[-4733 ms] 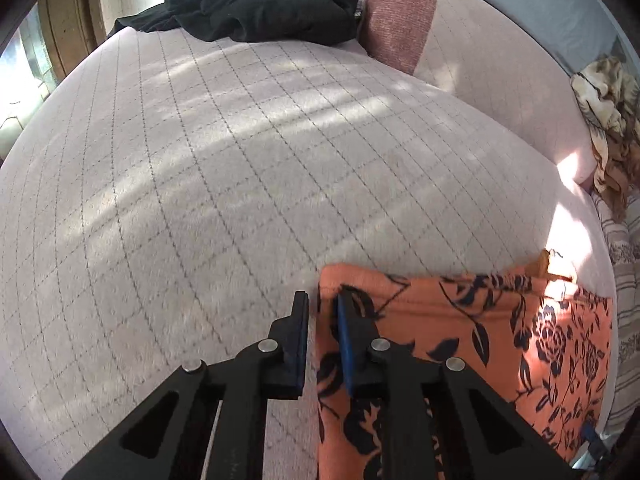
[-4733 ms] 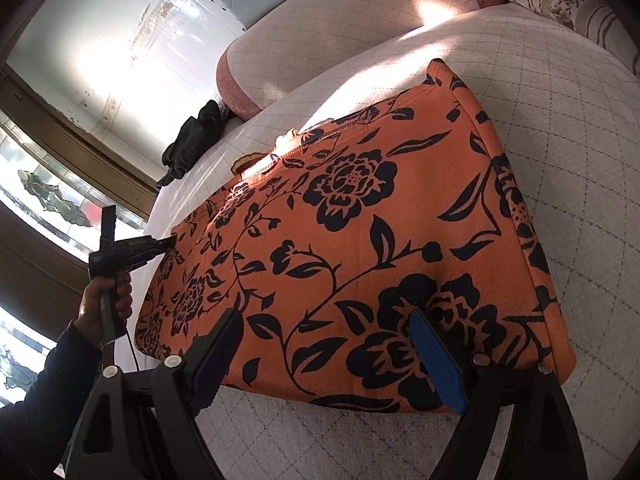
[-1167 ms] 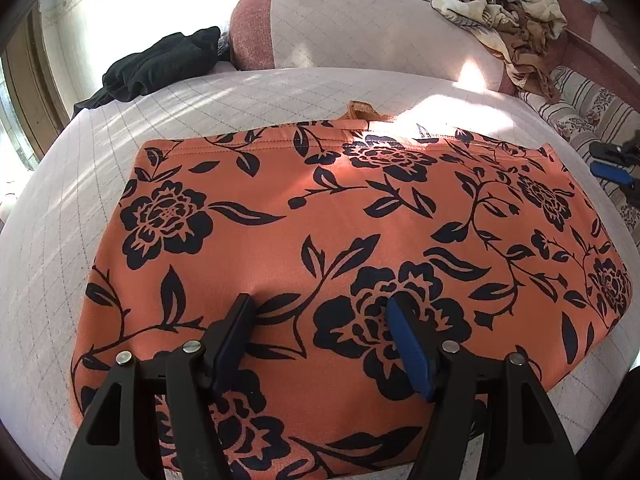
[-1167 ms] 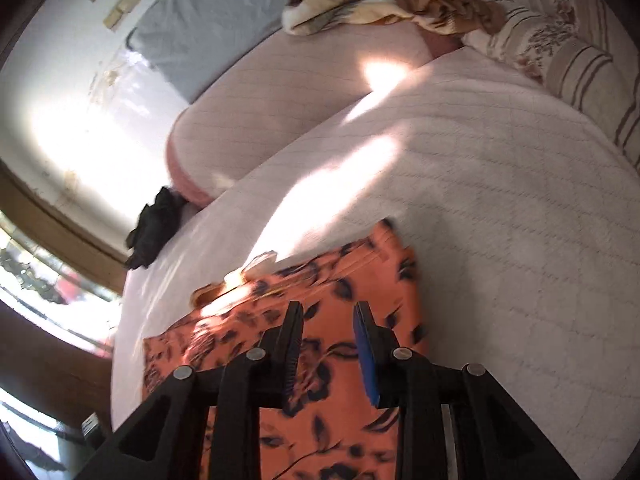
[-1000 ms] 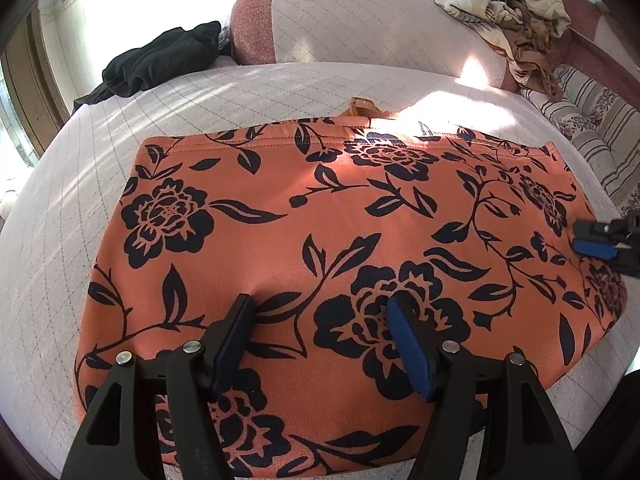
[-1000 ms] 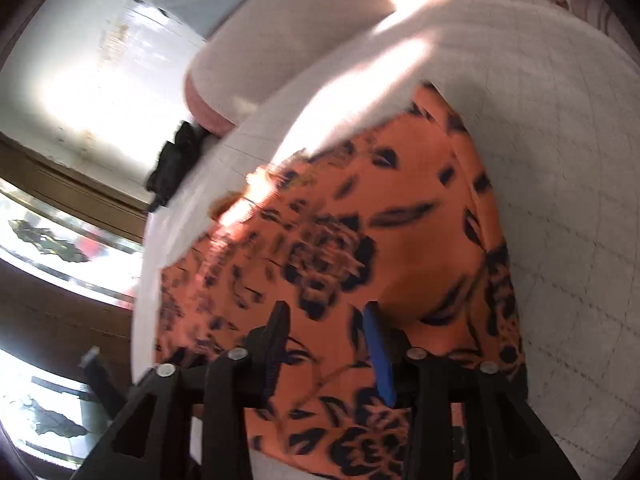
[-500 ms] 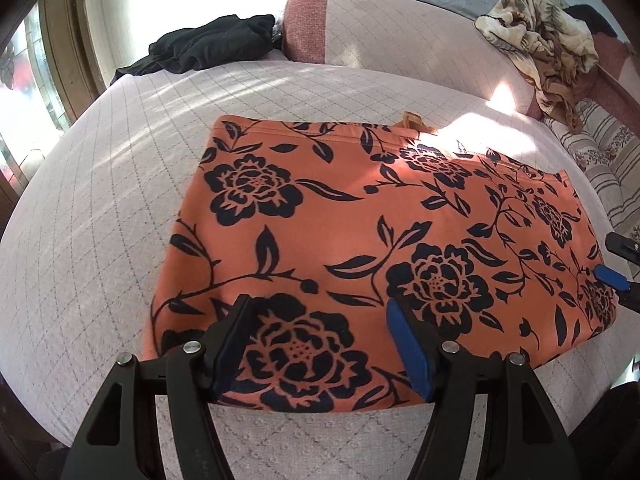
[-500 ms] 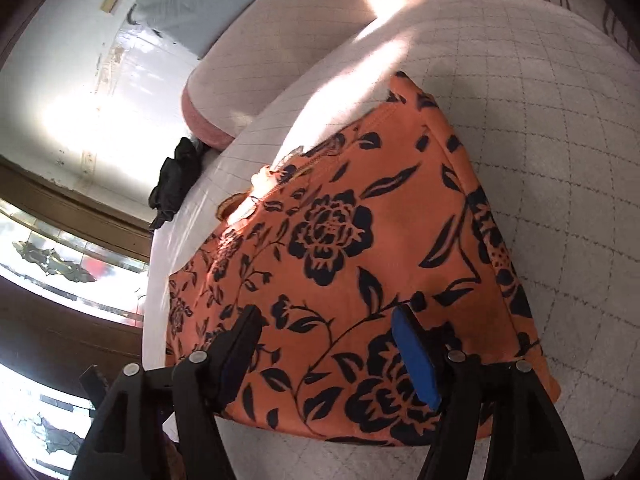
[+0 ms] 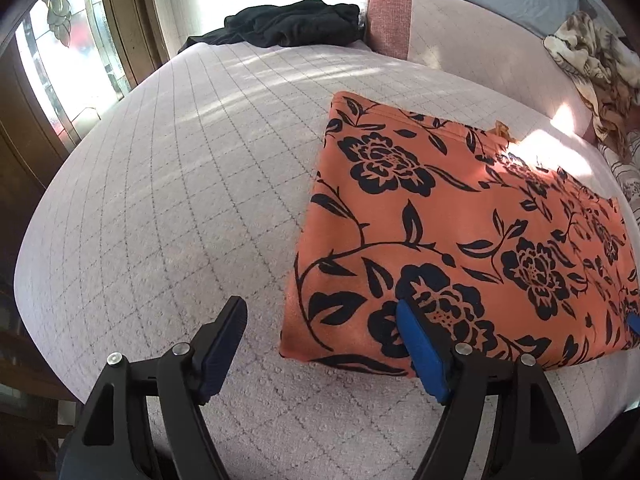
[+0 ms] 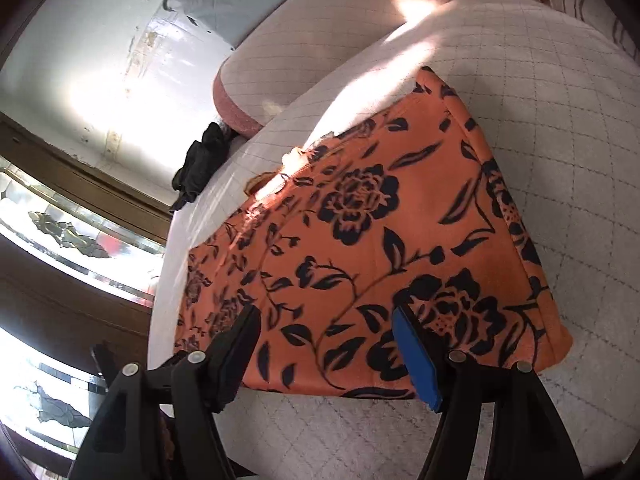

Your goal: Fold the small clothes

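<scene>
An orange garment with a black flower print lies flat on a pale quilted bed cover, folded into a broad rectangle. In the left wrist view it fills the area from three to five o'clock, its near left corner lying just ahead of the left gripper, whose jaws are opening with nothing clamped: the left finger hangs over bare quilt, the blue-padded right finger over the cloth's near edge. This view alone shows a wide stretch of bare cover at nine o'clock, a heap of black clothing at twelve o'clock against a pink bolster, and a crumpled tan patterned cloth at two o'clock. The right wrist view looks along the garment from its other end, where it fills the centre; the right gripper stands with fingers well apart above the near edge, gripping nothing. Only this view shows the stained-glass window panes at nine o'clock and a flaking white wall at eleven o'clock, with the black clothing small at ten o'clock.
</scene>
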A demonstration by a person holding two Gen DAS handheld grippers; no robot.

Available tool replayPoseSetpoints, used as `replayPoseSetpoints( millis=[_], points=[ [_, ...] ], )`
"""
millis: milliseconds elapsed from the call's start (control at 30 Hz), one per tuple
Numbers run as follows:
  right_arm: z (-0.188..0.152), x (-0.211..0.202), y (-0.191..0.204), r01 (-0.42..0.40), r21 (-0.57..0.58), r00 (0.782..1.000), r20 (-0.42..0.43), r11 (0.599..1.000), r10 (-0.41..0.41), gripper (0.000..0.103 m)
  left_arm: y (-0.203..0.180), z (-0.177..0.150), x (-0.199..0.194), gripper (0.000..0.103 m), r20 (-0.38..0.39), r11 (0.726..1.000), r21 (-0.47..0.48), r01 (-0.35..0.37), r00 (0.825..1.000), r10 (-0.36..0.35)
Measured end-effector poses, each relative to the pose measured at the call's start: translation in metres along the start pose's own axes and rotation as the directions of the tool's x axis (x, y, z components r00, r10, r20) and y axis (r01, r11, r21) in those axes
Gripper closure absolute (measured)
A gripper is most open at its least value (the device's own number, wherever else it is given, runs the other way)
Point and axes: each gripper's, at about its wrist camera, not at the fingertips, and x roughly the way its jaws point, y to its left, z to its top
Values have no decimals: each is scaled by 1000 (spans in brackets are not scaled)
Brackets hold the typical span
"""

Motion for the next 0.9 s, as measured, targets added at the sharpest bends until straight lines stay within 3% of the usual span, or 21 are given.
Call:
replayPoseSetpoints(
  millis=[33,100,167,267,467,733,900],
  points=[
    [-2,8,-14,19,39,999,-27,999,-18,32,0,-1,6,24,-23,1000,9,-9,1000,9],
    [-5,-1,-28,-53,143,999,17,988,51,35,5,-1,4,24,-24,1000,-8,-4,1000,4],
    [-7,-16,-21,-24,139,999,36,990,19,34,5,1,-1,24,-17,1000,-11,-26,1000,25],
    [-19,-32,-13,-78,124,996,47,989,73,33,-2,5,-12,24,19,999,13,-52,998,52],
    [-56,-16,-36,-65,275,997,-25,959,74,32,-13,5,-26,24,53,998,44,-41,998,39],
    [-49,-22,-60,-98,419,995,71,902,76,32,-16,7,-33,24,62,999,35,-14,998,12],
    [-36,-20,-64,-102,450,992,107,887,59,31,-20,12,-31,24,59,1000,30,-3,998,2]
  ],
)
